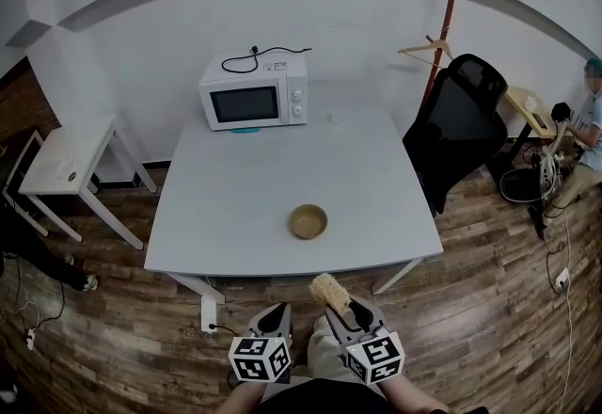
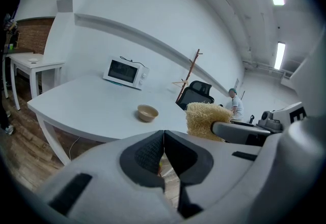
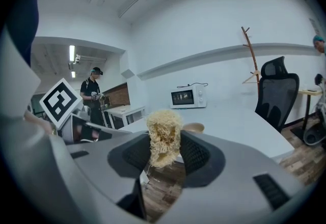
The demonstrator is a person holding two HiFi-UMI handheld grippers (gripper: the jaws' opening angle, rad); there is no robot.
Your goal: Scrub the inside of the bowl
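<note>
One bowl (image 1: 308, 221) sat ahead of both claws; the left gripper (image 1: 278, 312) was clenched empty, and the right gripper (image 1: 355, 310) grasped one scrubber (image 1: 330, 291).

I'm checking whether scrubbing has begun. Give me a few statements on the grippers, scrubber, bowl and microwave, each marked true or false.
1. The right gripper is shut on the scrubber. True.
2. The left gripper grips the bowl. False: it is shut and empty; the bowl stands free on the table.
3. The scrubber is inside the bowl. False: it is short of the table's near edge, apart from the bowl.
4. The microwave stands at the table's far end. True.
</note>
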